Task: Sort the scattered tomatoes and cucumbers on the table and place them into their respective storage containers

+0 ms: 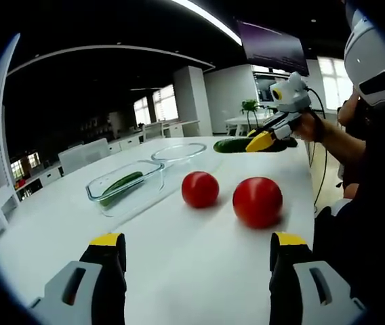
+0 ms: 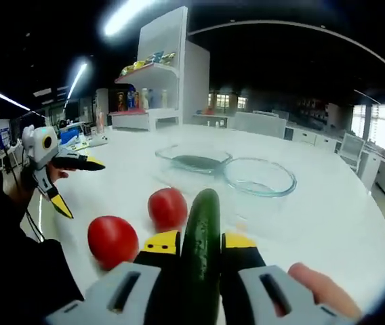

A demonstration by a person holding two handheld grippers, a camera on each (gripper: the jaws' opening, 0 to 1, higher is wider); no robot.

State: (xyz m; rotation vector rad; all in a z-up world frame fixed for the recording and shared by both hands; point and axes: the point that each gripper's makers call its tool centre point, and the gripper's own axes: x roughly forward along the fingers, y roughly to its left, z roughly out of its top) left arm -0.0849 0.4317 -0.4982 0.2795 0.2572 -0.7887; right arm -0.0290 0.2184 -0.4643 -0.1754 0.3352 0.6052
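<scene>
Right tool (image 2: 201, 252) pinching cucumber (image 2: 201, 250); left tool (image 1: 198, 252) spread, two tomatoes (image 1: 200, 189) (image 1: 257, 201) just ahead on table (image 1: 179, 257).

White tabletop (image 1: 179, 257), large and bare-surfaced. Beyond it a white square pillar (image 1: 194, 100) reaches the dark ceiling, where a light strip (image 1: 206, 17) runs. Windows (image 1: 167, 103) lie left of the pillar; white desks and chairs (image 1: 84, 156) stand before them. White shelf unit (image 2: 162, 74) holds coloured items.
</scene>
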